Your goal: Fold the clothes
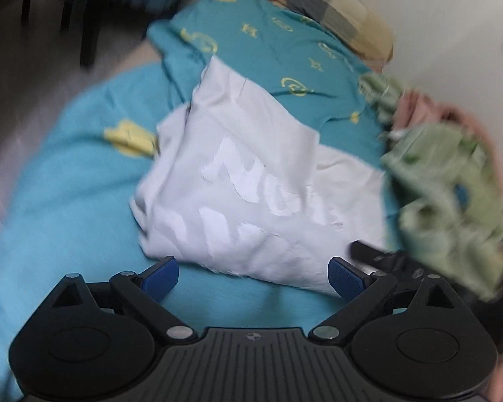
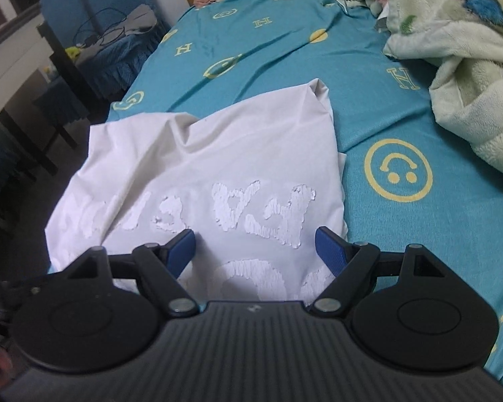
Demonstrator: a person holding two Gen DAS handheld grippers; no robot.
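Smooth teal bedsheet (image 2: 369,107) bears rumpled white shirt (image 2: 198,167); both tools (image 1: 253,276) (image 2: 255,251) gape empty.

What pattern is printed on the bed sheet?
The bed sheet is teal with yellow smiley faces and H letters, clearest in the right wrist view.

Smooth matt cloth shirt (image 2: 218,154) with rough raised lettering; fluffy fleece blanket (image 2: 459,50).

The left gripper (image 1: 253,276) hangs over the bed (image 1: 67,201), jaws spread wide and holding nothing. Just beyond its blue pads lies a white T-shirt (image 1: 251,184) with white lettering, on the teal sheet. A green blanket (image 1: 452,194) is bunched at the right, blurred.
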